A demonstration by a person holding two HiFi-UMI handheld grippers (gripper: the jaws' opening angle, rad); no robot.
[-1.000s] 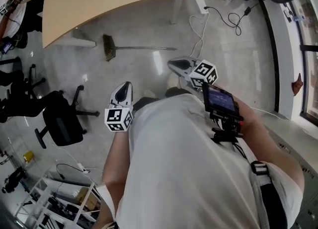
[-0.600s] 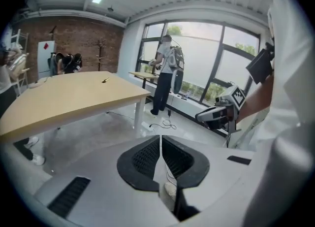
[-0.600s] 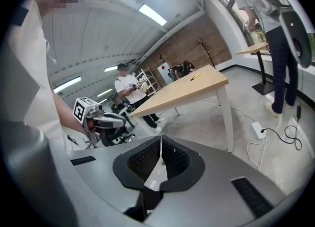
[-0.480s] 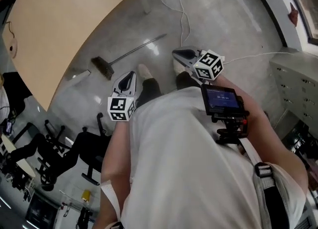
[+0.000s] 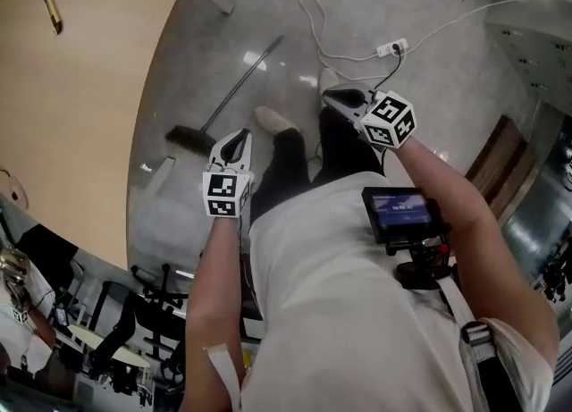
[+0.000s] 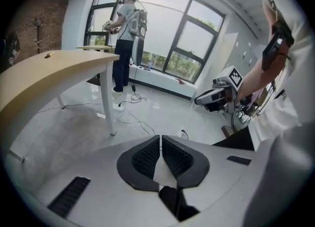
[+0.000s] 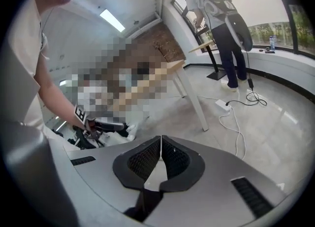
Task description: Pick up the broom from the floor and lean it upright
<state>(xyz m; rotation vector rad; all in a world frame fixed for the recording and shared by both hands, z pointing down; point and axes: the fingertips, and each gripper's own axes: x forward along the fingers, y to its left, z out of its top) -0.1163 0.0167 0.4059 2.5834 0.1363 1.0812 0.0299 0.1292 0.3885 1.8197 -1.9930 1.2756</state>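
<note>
The left gripper (image 6: 160, 140) is pressing its two jaws together, and nothing is sitting between them. The right gripper (image 7: 160, 141) is doing the same, with its jaws together and nothing held. In the head view both grippers are pointing forward and down at the floor (image 5: 188, 53). The person's feet (image 5: 271, 121) are showing between them. The broom (image 5: 234, 88) is lying flat on the floor in front of the left gripper, and no gripper is touching it. Its brush end is lying nearest that gripper. Its long stick is reaching away toward the white cables (image 5: 308, 21). The broom is lying just beside the curved edge of the big wooden table (image 5: 80, 88). A white plug box (image 5: 393, 47) is lying on the floor past the right gripper.
</note>
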